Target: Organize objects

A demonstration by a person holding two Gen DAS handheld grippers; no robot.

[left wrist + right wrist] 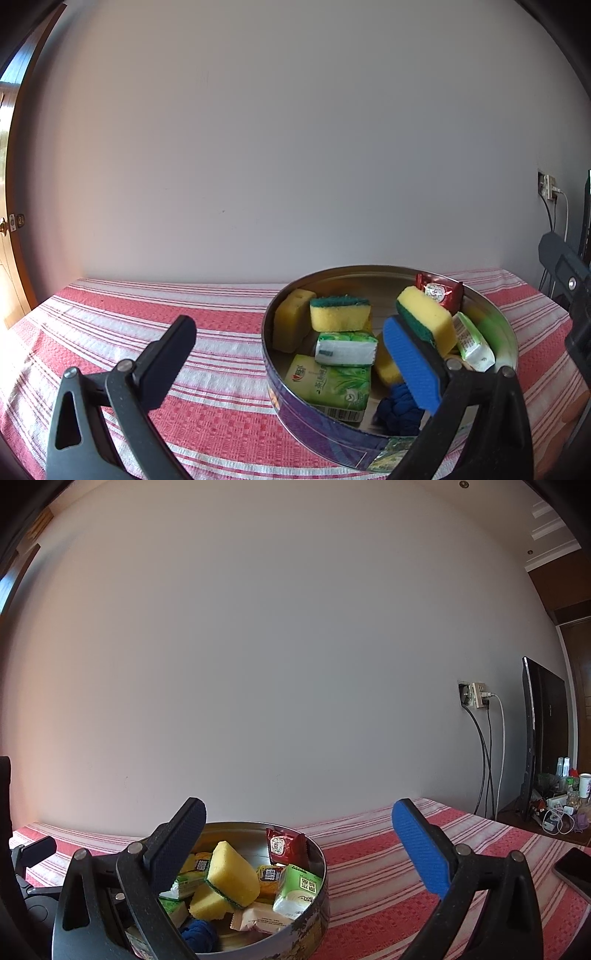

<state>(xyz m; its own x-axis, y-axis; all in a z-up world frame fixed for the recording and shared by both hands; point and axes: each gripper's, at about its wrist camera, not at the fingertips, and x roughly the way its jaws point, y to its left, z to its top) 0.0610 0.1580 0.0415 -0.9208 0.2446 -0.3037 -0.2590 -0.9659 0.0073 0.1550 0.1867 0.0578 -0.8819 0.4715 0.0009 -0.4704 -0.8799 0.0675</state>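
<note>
1 round tin (506, 332) is seen w/ 3 sponges (340, 314) visible, 3 green tissue packs (332, 384). Left gripper (295, 365), right gripper (299, 849): jaws spread wide, nothing held; tin partly betw. each pair.

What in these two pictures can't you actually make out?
- Left wrist view: the blue knotted cloth is partly hidden by the left gripper, blue finger in front.
- Right wrist view: the round tin is partly hidden by the right gripper.
- Small print on the green packets is unreadable.

A red-and-white striped cloth (388, 853) covers the bench below a plain wall (277, 646), with a socket (476, 695), dangling cables (489, 760) and a dark screen (543, 734) at right.
</note>
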